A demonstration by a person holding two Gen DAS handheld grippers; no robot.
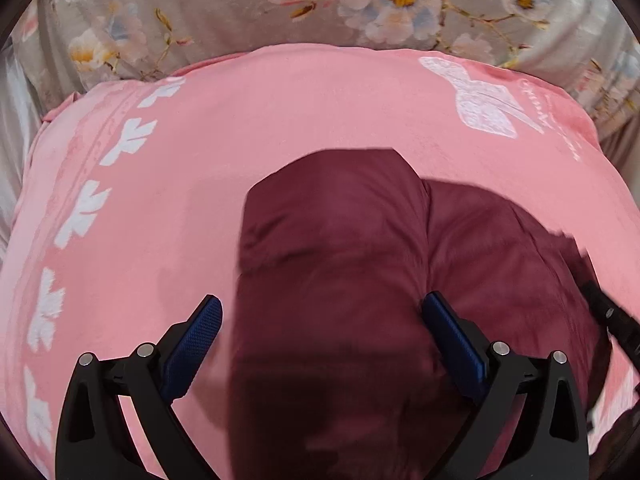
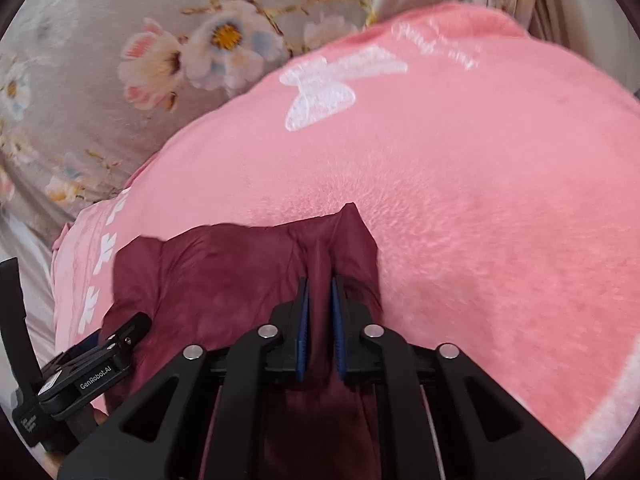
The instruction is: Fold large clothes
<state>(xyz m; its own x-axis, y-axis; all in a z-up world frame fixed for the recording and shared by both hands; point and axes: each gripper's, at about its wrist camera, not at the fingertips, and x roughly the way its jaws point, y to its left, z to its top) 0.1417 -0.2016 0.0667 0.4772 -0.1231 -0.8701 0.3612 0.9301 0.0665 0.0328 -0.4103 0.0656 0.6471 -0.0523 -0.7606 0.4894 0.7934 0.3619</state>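
Note:
A dark maroon garment [image 1: 336,248] lies folded on a pink fleece blanket [image 1: 160,208]. My left gripper [image 1: 322,314] is open, its blue pads spread on either side of the garment's near part, just above it. My right gripper [image 2: 320,292] is shut on a fold of the maroon garment [image 2: 224,276] at its right edge. The left gripper's body [image 2: 80,372] shows at the lower left of the right wrist view. The right gripper's black body [image 1: 612,316] shows at the right edge of the left wrist view.
The pink blanket [image 2: 460,200] has white bow and leaf patterns and covers most of the surface. Beyond it lies a grey floral bedsheet [image 1: 240,12], also seen in the right wrist view [image 2: 100,100].

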